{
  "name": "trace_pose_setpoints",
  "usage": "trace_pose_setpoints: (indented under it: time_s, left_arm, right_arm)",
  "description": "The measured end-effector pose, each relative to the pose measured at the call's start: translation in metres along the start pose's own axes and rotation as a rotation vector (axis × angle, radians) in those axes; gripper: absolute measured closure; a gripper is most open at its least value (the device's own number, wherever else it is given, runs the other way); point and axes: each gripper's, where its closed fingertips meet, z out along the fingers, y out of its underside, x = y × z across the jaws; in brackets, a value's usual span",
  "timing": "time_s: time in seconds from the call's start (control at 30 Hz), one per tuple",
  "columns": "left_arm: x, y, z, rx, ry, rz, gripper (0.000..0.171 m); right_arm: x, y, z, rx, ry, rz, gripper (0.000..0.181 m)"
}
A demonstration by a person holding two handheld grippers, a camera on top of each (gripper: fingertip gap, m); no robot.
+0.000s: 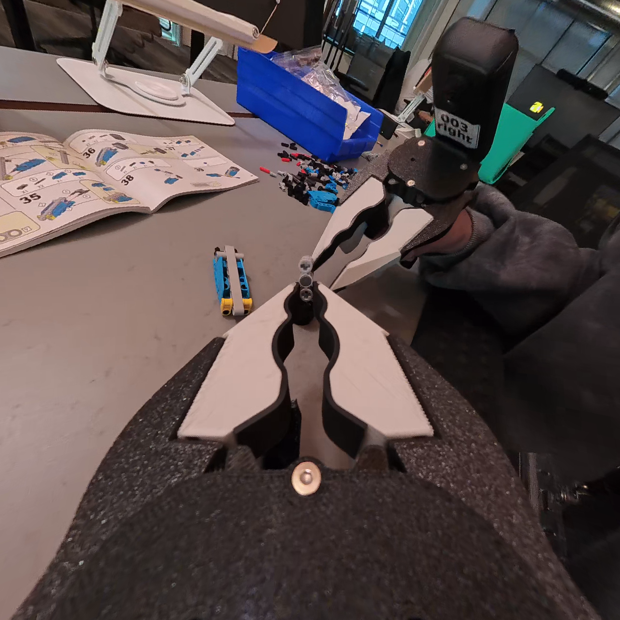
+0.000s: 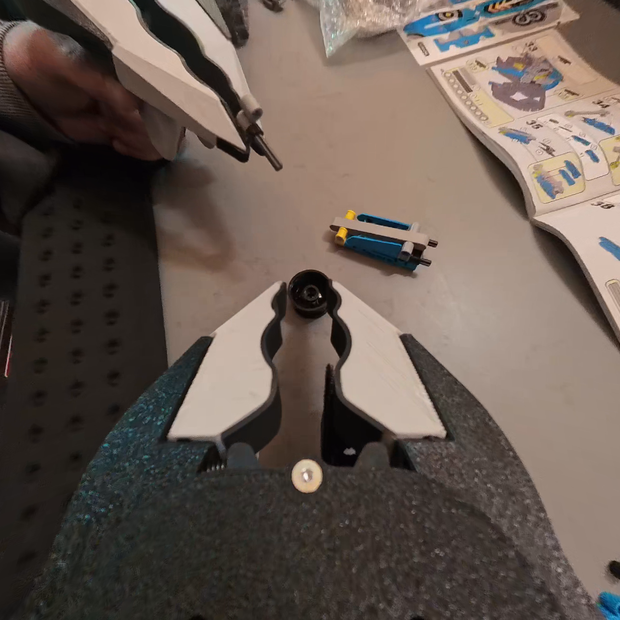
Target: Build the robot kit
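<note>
My left gripper is shut on a small light grey beam that has a black axle sticking out of it. It is held above the grey table. In the right wrist view the left gripper is at the upper left, its axle pointing down toward the middle. My right gripper is shut on a small black wheel rim, hub facing up. In the left wrist view the right gripper has its tips close beside the grey beam. A blue, grey and yellow brick assembly lies on the table to the left, also seen in the right wrist view.
An open instruction booklet lies at the far left, and shows in the right wrist view. A blue bin with plastic bags stands behind a pile of small parts. A white stand is at the back. A person's hand holds the left gripper. Tip to tip, the grippers are about 7 centimeters apart.
</note>
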Motion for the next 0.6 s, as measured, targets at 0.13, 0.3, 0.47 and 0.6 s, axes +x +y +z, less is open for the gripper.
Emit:
trace_pose_setpoints:
  time_s: [0.13, 0.3, 0.47, 0.6]
  left_arm:
    - [0.002, 0.002, 0.002, -0.011, 0.008, 0.019, 0.165]
    - [0.001, 0.007, 0.006, -0.040, 0.006, 0.022, 0.165]
    - [0.001, 0.024, 0.018, -0.194, -0.047, 0.102, 0.165]
    - [0.001, 0.034, 0.023, -0.373, -0.074, 0.135, 0.165]
  right_arm:
    - [0.006, 0.009, 0.003, -0.151, 0.025, -0.064, 0.164]
    - [0.014, 0.011, 0.003, -0.144, -0.026, -0.048, 0.164]
    - [0.017, 0.001, 0.001, 0.026, -0.072, 0.005, 0.163]
    - [0.007, -0.003, -0.004, 0.100, -0.133, 0.019, 0.164]
